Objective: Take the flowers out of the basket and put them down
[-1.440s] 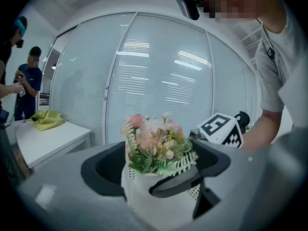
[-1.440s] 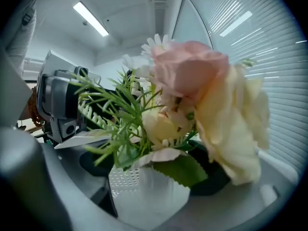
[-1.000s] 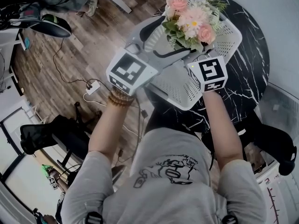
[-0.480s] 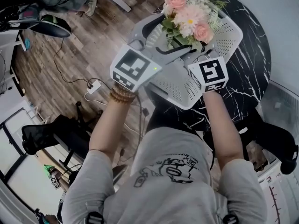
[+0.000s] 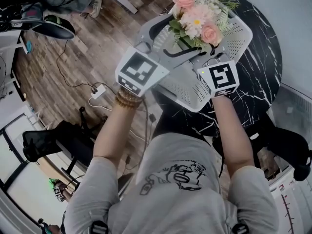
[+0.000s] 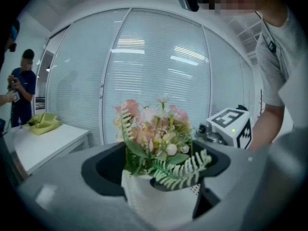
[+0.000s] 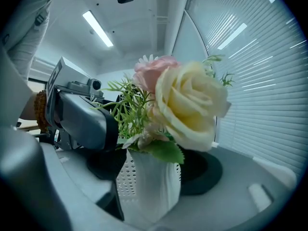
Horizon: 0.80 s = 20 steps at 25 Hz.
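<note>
Since the earlier head view, the left gripper (image 6: 156, 160) has crept up and to the right in the frame, closer under the flowers (image 5: 197, 18). The right gripper (image 7: 154, 162) has barely shifted. Its fingers (image 7: 240, 177) have just been closing and now stand about half shut, with the foot of the bouquet between them.

The flowers are in the upper middle of the head view, standing nearly upright at the far left corner of the white basket (image 5: 234, 43). The basket rests on the black marbled desk (image 5: 263, 72). A white perforated wrap (image 7: 151, 186) sits under the blooms. It looks like the bouquet's own sleeve rather than the basket wall, though the wide-angle views leave that unsure.

The left fingers (image 6: 72, 177) flank this wrap at a narrow gap, with a dark slit to the wrap's lower right, so they are not plainly pinching. The bouquet lies straight ahead of both pairs of fingers, the left coming from the lower left and the right from the lower right. Neither hand is clearly nearer. The stems run up and down, so the lift probably has to follow that axis to clear the rim before heading for the bare desk at the right of the frame
</note>
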{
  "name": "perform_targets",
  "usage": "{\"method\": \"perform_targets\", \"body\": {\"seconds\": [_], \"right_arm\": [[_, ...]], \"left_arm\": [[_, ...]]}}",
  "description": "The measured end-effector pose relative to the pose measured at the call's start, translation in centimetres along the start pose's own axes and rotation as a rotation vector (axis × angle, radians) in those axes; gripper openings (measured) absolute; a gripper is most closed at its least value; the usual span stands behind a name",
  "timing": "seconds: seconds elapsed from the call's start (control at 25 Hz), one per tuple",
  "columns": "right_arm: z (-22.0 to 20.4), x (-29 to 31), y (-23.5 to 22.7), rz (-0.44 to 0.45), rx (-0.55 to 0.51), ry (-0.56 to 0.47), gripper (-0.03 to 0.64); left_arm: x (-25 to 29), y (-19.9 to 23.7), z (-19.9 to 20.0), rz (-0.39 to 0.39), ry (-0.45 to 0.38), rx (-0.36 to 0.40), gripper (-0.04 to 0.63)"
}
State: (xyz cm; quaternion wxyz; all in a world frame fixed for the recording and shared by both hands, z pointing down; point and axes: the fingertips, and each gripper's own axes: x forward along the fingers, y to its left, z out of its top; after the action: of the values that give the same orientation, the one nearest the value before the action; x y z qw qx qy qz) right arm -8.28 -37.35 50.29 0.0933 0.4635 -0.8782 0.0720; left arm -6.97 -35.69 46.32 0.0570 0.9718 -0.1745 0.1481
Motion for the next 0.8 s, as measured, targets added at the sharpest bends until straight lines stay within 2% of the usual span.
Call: {"method": "perform_targets", "body": {"seconds": [0.8], "right_arm": [[10.3, -5.9, 0.2, -0.055, -0.036, -0.126, 0.336]], "left_arm": [[-3.0, -4.3, 10.3, -0.006, -0.087, 0.118, 0.42]]}}
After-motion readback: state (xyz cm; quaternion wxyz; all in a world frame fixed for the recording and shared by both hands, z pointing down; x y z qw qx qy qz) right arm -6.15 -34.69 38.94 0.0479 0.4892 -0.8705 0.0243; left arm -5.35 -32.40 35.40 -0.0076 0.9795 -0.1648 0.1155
